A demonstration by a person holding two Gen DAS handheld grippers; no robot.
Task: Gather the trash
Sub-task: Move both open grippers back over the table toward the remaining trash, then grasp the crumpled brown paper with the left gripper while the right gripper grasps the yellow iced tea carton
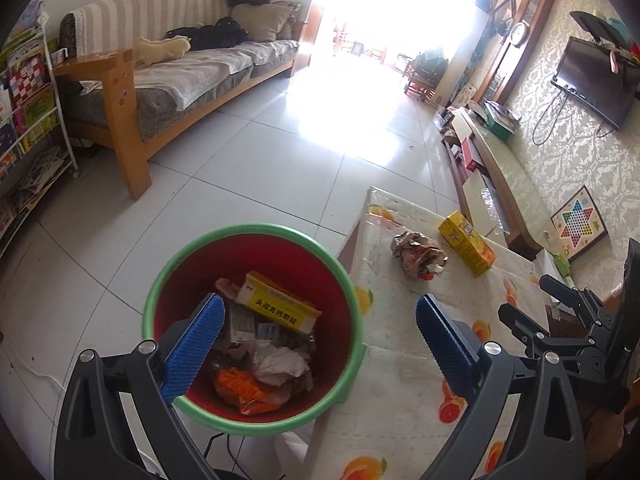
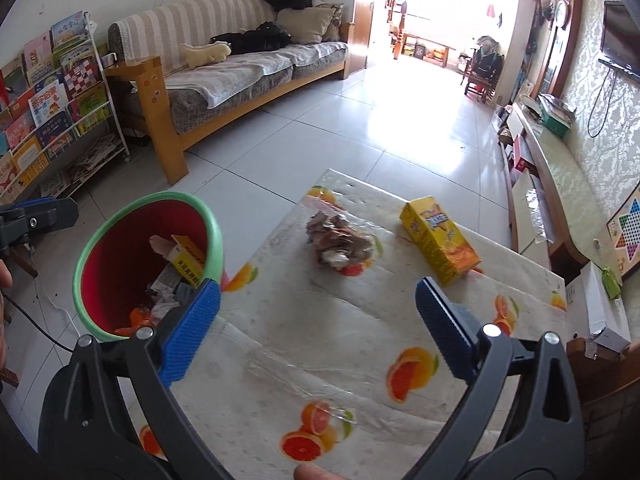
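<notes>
Trash remaining consists of two items on the low table with the orange-fruit-print plastic cover (image 2: 320,340): a yellow rectangular cardboard carton (image 2: 440,240), lying on its side near the far right portion of the cover, and a crumpled wad of brownish paper and clear wrapper (image 2: 340,246), just left of it, apart from the carton; the red plastic bin with the green rim (image 1: 160,292) stands on the tiled floor against the table's left edge and already holds a yellow box, paper and an orange wrapper.

Hazards, largest first: the bin is light and close to the table edge, so a low sweep could probably tip it; the carton lies near the far edge, so a glancing push may slide it off; the wad is loose and may shed pieces if pinched at its fringe; the smooth cover may bunch under dragging fingertips.

Clearance: open floor lies beyond and left of the bin; the near half of the cover is bare.

Left gripper (image 1: 320,344) hovers over the bin's right side, jaws wide, holding nothing; right gripper (image 2: 318,324) hovers over the cover, jaws wide, holding nothing.
</notes>
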